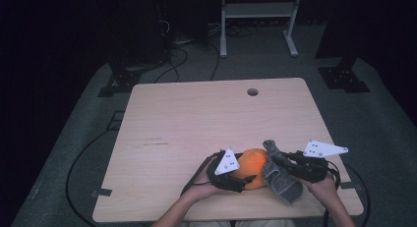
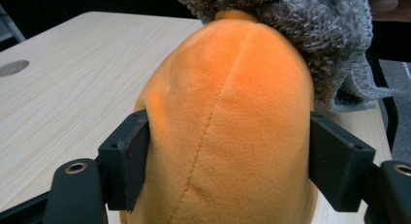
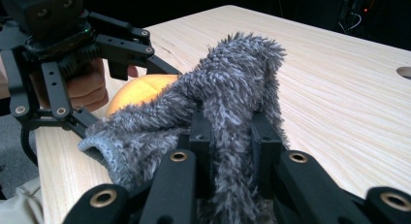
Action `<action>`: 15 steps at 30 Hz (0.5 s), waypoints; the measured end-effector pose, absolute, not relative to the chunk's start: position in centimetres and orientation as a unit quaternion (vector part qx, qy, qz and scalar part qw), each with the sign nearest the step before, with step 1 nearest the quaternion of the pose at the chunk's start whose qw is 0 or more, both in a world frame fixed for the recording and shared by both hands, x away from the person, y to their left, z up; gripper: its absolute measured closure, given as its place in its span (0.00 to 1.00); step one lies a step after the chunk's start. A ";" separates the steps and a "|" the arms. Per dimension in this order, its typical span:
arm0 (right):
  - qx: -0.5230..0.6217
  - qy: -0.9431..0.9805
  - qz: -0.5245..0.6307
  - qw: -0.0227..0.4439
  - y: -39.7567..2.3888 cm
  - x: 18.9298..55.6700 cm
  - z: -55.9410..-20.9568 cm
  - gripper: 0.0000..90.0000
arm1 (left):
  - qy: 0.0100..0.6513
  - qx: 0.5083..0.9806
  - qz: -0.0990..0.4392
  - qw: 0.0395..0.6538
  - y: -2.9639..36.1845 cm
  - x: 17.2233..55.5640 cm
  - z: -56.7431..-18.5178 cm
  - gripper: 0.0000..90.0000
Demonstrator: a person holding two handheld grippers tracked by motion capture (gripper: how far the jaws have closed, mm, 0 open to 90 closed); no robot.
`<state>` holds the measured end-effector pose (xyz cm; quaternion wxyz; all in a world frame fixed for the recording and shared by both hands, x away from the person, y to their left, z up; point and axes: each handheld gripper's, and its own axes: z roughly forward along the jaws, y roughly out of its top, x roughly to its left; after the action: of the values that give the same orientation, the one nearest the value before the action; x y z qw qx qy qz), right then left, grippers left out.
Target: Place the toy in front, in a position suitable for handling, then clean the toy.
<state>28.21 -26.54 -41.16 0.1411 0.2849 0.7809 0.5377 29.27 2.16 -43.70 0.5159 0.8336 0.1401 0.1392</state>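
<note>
Gripping the orange plush toy (image 2: 228,132) from both sides, the left gripper (image 1: 244,182) has its jaws pressed into the soft body, the pads denting the fabric a little in the left gripper view. The toy sits near the front edge of the table (image 1: 206,114), between the two hands. The right gripper (image 3: 231,136) is clamped shut on a fold of the grey fuzzy cloth (image 3: 228,83), which drapes over the far end of the toy and hangs down beside it. Judged risk: the plush is squashy and rounded, so it could squeeze out of the left jaws if the cloth is tugged hard across it. The cloth is pinched by a narrow fold only; its pile may slip through the pads. Both things lie close to the table's front edge, so a slipped toy could roll off.
</note>
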 end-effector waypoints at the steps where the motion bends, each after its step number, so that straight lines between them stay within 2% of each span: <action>1: 0.282 0.783 0.536 0.143 -26.3 28.3 -41.1 0.84 | 0.142 0.833 0.137 0.517 2.3 29.4 -43.7 0.28; 12: 0.282 0.786 0.534 0.130 -26.1 28.9 -41.3 0.84 | 0.145 0.839 0.126 0.509 2.5 29.7 -43.8 0.26; 15: 0.273 0.788 0.531 0.149 -26.2 28.3 -40.3 0.84 | 0.146 0.841 0.133 0.504 2.3 29.6 -43.6 0.27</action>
<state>28.29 -26.21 -40.32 0.1492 0.2728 0.7882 0.5311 29.56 2.28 -43.55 0.5042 0.8407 0.1464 0.1325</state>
